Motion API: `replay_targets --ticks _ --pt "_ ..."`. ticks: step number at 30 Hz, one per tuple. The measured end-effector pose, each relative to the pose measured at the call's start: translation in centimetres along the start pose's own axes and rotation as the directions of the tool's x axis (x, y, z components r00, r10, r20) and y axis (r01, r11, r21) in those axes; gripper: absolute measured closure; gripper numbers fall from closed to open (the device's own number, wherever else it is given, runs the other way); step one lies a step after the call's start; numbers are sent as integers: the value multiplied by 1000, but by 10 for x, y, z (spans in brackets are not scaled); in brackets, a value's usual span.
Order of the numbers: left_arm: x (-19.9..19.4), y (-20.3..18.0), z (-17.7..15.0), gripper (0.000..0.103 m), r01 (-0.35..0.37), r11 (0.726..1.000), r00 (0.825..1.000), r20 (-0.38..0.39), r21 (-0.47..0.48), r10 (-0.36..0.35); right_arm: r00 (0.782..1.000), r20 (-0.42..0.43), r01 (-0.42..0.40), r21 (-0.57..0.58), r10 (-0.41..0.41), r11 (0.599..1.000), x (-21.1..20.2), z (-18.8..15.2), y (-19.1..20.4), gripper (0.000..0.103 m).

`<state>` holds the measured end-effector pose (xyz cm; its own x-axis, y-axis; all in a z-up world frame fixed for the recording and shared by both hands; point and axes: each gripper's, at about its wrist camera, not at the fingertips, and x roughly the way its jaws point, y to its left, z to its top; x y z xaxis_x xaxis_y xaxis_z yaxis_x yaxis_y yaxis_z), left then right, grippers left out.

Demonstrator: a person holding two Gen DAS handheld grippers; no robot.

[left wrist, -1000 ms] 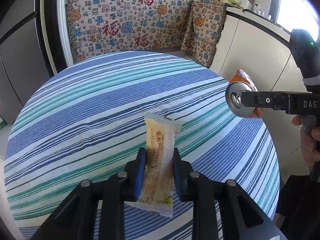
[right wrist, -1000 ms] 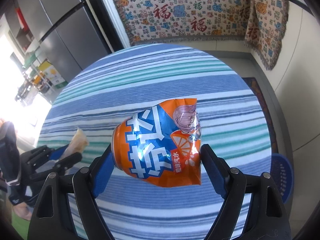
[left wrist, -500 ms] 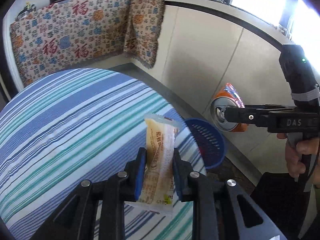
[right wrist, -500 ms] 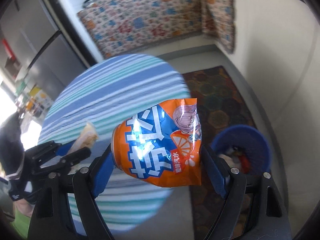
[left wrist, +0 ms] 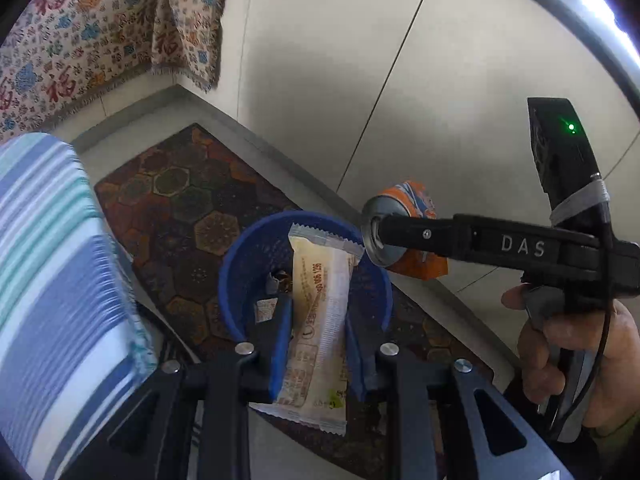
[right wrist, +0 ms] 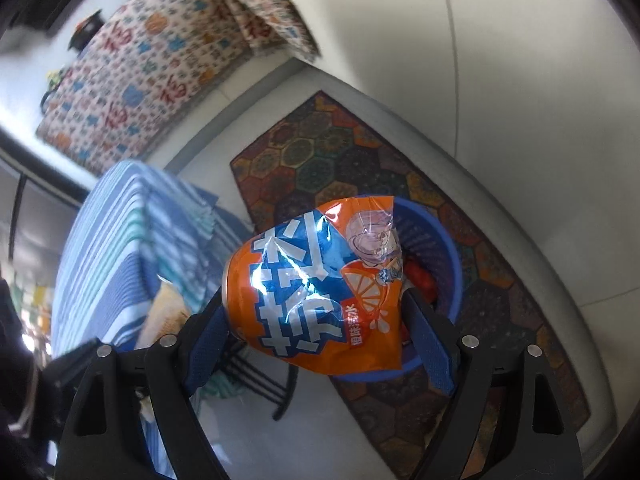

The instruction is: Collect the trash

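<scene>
My left gripper point(left wrist: 316, 320) is shut on a pale yellow snack wrapper point(left wrist: 318, 320), which hangs over the blue trash basket point(left wrist: 240, 264) on the floor. Some trash lies inside the basket. My right gripper point(right wrist: 316, 300) is shut on an orange and blue soda can point(right wrist: 312, 284) with a loose torn label, held above the same blue basket point(right wrist: 444, 248). In the left wrist view the can point(left wrist: 404, 236) and the right gripper point(left wrist: 384, 232) hang just right of the basket's rim, and a hand point(left wrist: 576, 344) holds the handle. The wrapper point(right wrist: 166, 312) shows at the left in the right wrist view.
The basket stands on a dark hexagon-patterned rug point(left wrist: 180, 196) beside white cabinet fronts point(left wrist: 360, 60). The round table with a blue striped cloth point(left wrist: 48, 280) lies to the left, its dark legs point(right wrist: 264, 380) below. A patterned cloth point(right wrist: 152, 64) hangs at the back.
Both grippers have swung from above the striped table to the right and downward, over the blue basket on the floor. Each still holds its item.
</scene>
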<state>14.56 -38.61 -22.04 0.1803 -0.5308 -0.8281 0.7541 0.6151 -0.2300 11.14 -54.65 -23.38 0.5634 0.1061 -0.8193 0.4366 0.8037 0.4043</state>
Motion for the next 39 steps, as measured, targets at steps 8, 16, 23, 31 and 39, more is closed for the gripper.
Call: replay_targets --ticks 8,16,23,31,39 --pt "72 9 12 63 -17 999 997 -77 -34 14 998 -28 -47 147 51 988 49 13 -46 15" --pt "57 8 18 36 -14 999 1000 20 -45 15 999 10 -51 228 50 972 58 8 -80 1" --pt "-16 -5 12 16 -51 999 989 141 -20 53 993 103 48 81 -56 996 -14 3 -55 1" --pt "-97 -39 -19 0 -130 991 972 202 17 124 969 201 157 -60 -142 986 -115 -58 -19 0" --pt "-145 -66 -50 0 -255 966 937 258 49 234 949 243 222 -64 -201 973 -165 -117 4 0"
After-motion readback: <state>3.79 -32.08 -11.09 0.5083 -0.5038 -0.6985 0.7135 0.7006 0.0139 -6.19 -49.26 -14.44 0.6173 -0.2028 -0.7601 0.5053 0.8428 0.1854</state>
